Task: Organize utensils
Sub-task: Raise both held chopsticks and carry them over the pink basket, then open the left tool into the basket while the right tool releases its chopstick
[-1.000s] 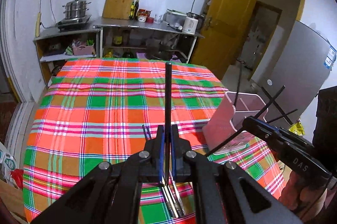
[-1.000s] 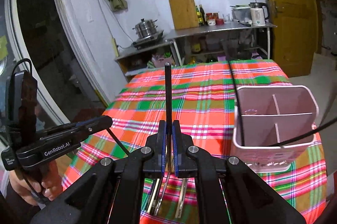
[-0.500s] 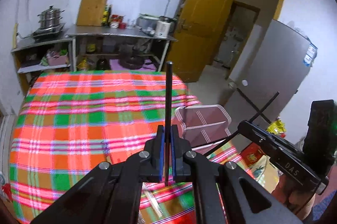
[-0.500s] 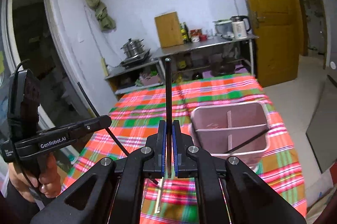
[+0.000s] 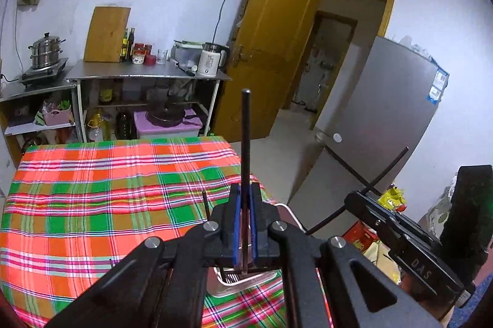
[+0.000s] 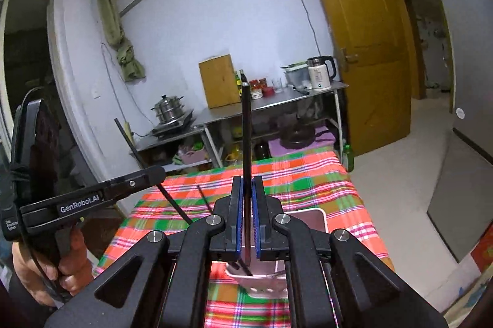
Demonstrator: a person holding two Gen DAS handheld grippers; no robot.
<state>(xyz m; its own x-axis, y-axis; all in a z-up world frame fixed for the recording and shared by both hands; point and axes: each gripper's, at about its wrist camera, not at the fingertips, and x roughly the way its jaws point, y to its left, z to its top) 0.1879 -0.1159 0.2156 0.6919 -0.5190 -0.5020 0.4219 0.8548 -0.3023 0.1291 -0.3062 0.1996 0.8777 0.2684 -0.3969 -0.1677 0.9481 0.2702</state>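
Plaid cloth table [image 5: 92, 204], both tongs [image 5: 243, 220] [image 6: 245, 220] clamping thin black chopsticks [image 5: 245, 143] [image 6: 246, 137], pink plastic caddy [image 6: 311, 215] below.

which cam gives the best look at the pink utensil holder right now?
Right wrist. The pink utensil holder shows its rim and a wall on the plaid tablecloth, just behind the right tongs, though they cover its middle. In the left wrist view only a sliver of the rim peeks out behind the left tongs.

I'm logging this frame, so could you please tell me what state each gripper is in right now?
Left gripper: closed on a black chopstick.
Right gripper: closed on another black chopstick.
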